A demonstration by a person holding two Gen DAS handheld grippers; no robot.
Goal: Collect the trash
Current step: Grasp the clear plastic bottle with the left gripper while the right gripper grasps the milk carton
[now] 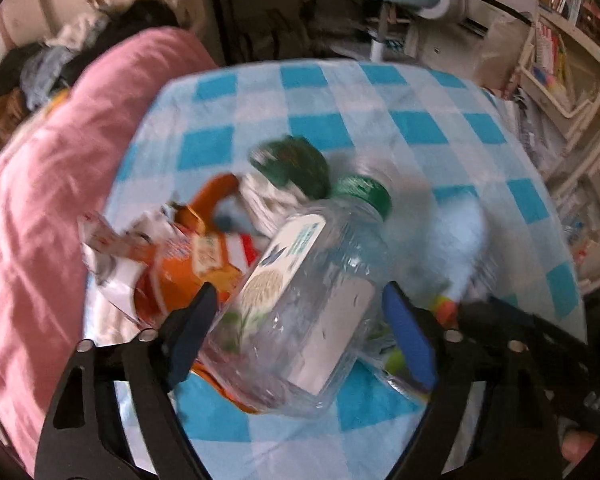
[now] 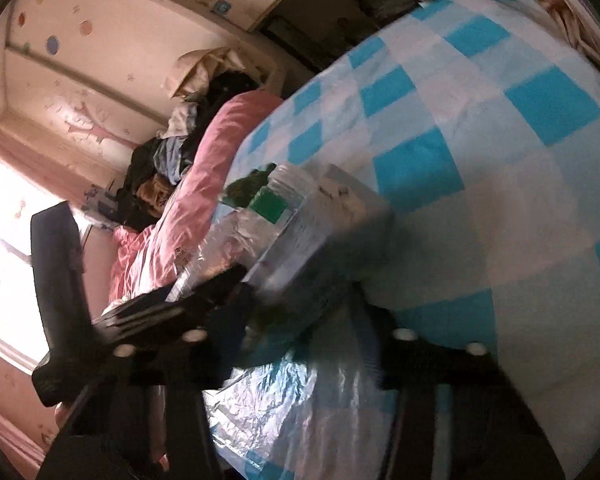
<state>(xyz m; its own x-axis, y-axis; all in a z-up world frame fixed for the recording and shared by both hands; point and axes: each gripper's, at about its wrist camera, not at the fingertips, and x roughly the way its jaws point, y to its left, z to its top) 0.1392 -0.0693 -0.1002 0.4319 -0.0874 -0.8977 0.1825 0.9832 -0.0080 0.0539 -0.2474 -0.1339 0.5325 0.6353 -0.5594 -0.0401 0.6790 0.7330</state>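
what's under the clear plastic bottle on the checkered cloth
Under the clear plastic bottle lies an orange snack wrapper, part showing left of it, on the blue checkered cloth. What lies under its middle is covered.

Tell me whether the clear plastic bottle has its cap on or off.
On. The clear plastic bottle lies tipped on the checked cloth, and a green cap sits screwed on its neck.

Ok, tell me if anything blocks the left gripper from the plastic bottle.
Nothing visible does. The clear bottle lies on its side between the left gripper's open fingers, partly on top of the orange wrappers.
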